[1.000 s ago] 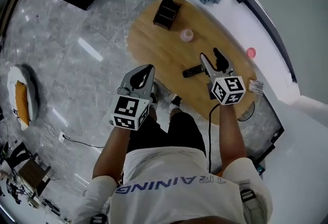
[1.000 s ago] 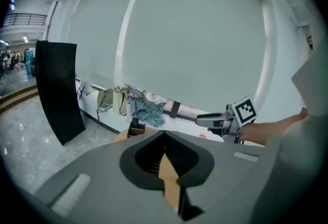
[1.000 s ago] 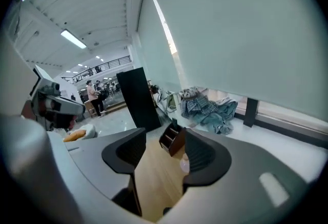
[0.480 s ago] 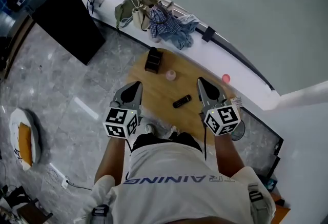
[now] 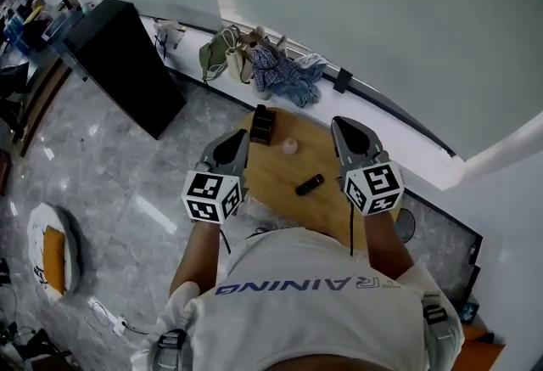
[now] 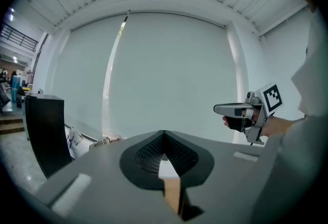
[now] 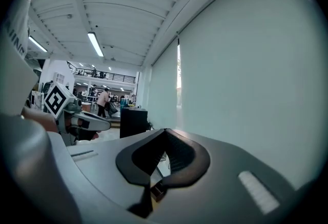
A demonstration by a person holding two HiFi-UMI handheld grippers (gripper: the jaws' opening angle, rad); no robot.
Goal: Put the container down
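One pale round container (image 5: 290, 146) is seen standing on the table (image 5: 280, 176), below and between the left gripper (image 5: 236, 140) and the right gripper (image 5: 344, 127), touched by neither. One dark box (image 5: 263, 125) and one remote (image 5: 310, 184) are counted near it. Both grippers are closed on nothing.

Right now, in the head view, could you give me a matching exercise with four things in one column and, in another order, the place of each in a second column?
Things
A. remote control
B. pink cup
C. dark container
D. checked shirt

Places
1. on the white ledge by the wall
2. at the far left edge of the wooden table
3. lying on the table, nearest the person
4. standing on the table, between the other two things there

Pairs: A-3, B-4, C-2, D-1
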